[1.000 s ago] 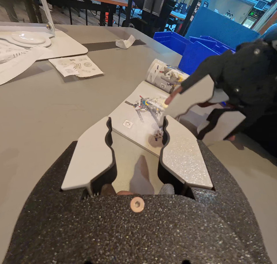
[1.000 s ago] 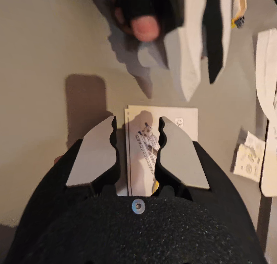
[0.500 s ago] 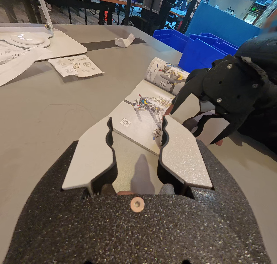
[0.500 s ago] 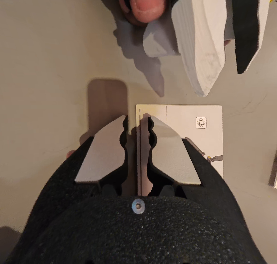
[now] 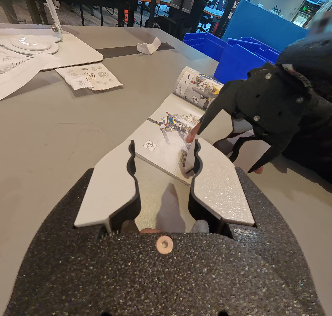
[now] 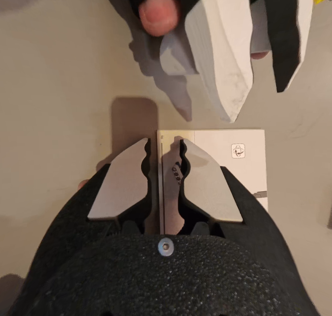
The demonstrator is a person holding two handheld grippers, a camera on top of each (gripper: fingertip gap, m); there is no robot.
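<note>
An open instruction booklet (image 5: 154,136) lies flat on the grey table (image 5: 71,127), with its far pages curled up. My left gripper (image 5: 164,142) is open and empty and hovers just short of the booklet's near edge. It also shows at the top of the right wrist view (image 6: 256,106). My right gripper (image 6: 164,140) points straight down over the booklet (image 6: 224,172). Its jaws are narrowed and straddle the booklet's side edge near a corner. A gap shows between the pads, and nothing is pressed between them. The right gripper also shows at the right of the left wrist view (image 5: 224,152).
A sticker sheet (image 5: 89,77), a white flat board with a lamp foot (image 5: 71,50) and a crumpled paper scrap (image 5: 149,46) lie on the far side of the table. Blue bins (image 5: 233,55) stand past the table's right edge.
My right gripper came down closer over the booklet's corner and its jaws narrowed. My left gripper has barely moved and stays open.
</note>
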